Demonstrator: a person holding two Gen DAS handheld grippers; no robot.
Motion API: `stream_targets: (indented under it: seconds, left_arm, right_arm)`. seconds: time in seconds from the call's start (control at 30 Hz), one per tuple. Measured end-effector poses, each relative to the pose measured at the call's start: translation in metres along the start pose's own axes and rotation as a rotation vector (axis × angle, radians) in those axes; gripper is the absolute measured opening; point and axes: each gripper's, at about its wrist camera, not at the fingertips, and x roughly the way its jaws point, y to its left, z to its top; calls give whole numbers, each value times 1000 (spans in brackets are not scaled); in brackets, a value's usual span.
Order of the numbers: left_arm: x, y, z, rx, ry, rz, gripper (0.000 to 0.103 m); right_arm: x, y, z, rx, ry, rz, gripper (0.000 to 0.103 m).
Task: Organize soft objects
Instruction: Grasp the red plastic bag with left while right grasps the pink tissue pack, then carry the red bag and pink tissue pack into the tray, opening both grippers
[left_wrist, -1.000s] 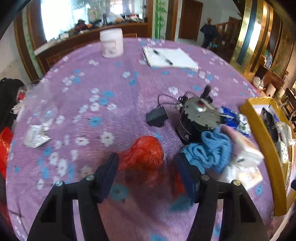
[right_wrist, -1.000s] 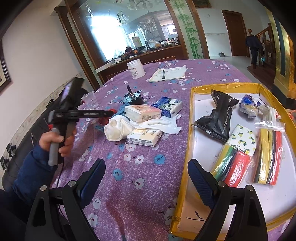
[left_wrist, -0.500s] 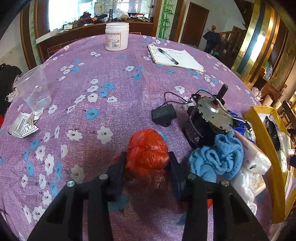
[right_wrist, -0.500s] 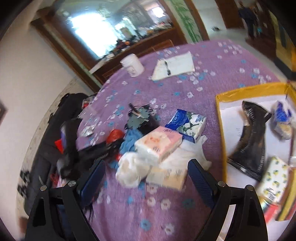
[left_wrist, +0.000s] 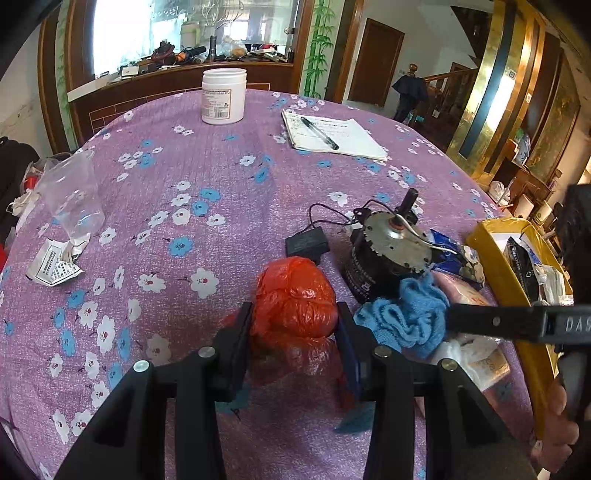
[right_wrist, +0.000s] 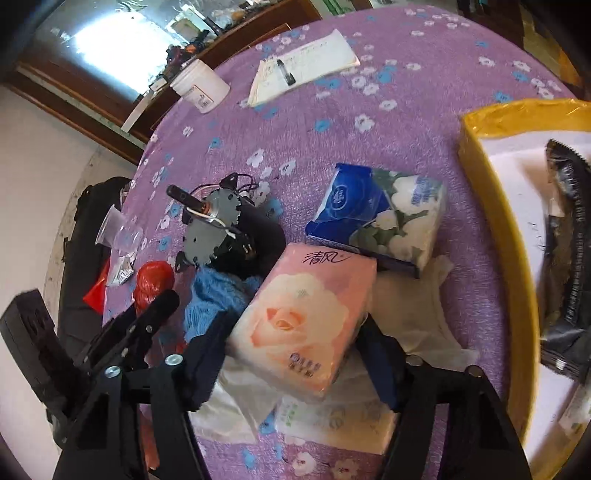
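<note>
**Soft goods gripped on both sides of the purple table**

Red plastic bag (left_wrist: 295, 299), crumpled into a ball, sits squeezed between the pads of the left gripper (left_wrist: 293, 332), jaws narrowed right in on it, low over the floral tablecloth (left_wrist: 177, 192). Just beside it, a blue knitted cloth (left_wrist: 404, 314) leans against the black motor (left_wrist: 388, 254). Over to the right gripper (right_wrist: 291, 354): jaws closing around the pink tissue pack (right_wrist: 306, 317), pads flanking both sides, though contact looks likely rather than certain from here. That pack rests atop white cloth (right_wrist: 413, 314) and another tissue pack (right_wrist: 340, 424), near the yellow tray (right_wrist: 517, 295).
</note>
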Motion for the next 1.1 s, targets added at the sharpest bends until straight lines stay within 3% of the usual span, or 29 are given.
stream_targets:
  seconds: [0.17, 0.3, 0.43, 0.63, 0.83, 1.1]
  left_arm:
    - [-4, -2, -1, 6, -17, -3, 41]
    - [-7, -2, -2, -1, -25, -14, 41]
    - [-12, -5, -7, -10, -18, -22, 41]
    - [-42, -18, -32, 10, -42, -24, 41]
    - [-58, -28, -70, -23, -44, -81, 42]
    - [-62, -42, -74, -15, -52, -112, 42]
  right_arm:
    - [-36, -1, -36, -91, -70, 42, 67]
    - [-46, 3, -78, -205, -61, 88, 67]
    - [-41, 9, -111, -336, -75, 20, 67]
    - [-35, 3, -124, -391, -110, -37, 67]
    - [-37, 1, -123, -375, -112, -8, 67]
    - [-56, -1, -128, -370, -203, -4, 66]
